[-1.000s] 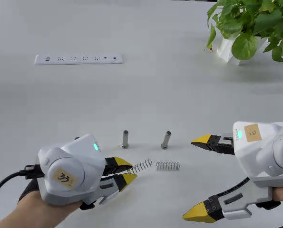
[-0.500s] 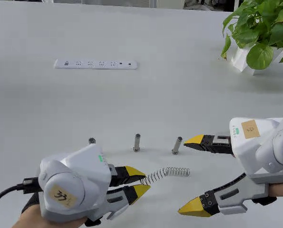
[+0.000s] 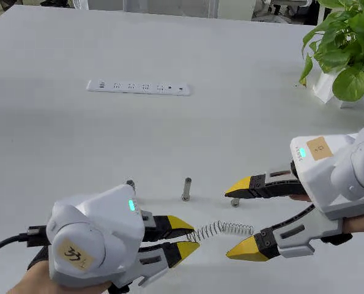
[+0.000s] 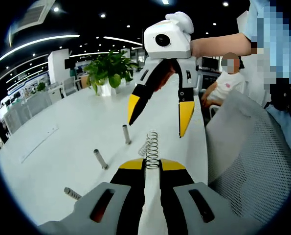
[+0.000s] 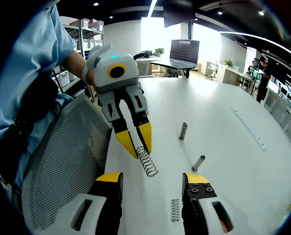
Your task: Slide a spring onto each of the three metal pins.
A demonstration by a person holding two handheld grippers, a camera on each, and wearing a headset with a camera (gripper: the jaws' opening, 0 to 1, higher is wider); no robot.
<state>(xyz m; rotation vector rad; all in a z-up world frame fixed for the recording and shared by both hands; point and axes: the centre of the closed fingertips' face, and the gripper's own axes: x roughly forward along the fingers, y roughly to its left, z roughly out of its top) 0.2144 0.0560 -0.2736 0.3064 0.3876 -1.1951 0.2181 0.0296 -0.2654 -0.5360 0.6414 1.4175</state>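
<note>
**Spring nipped in the left tongs**

The spring (image 3: 205,231) juts from the left gripper (image 3: 196,237), whose jaws are clamped on one end. It sits just nearer the person than the three pins (image 3: 186,188); the right gripper (image 3: 227,223) gapes wide around its far end.

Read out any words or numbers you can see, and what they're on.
"33", handwritten on the tan sticker on the left gripper.
On the right gripper, a second sticker: one handwritten mark, too blurred to read.
On the power strip: markings too small to read.
</note>
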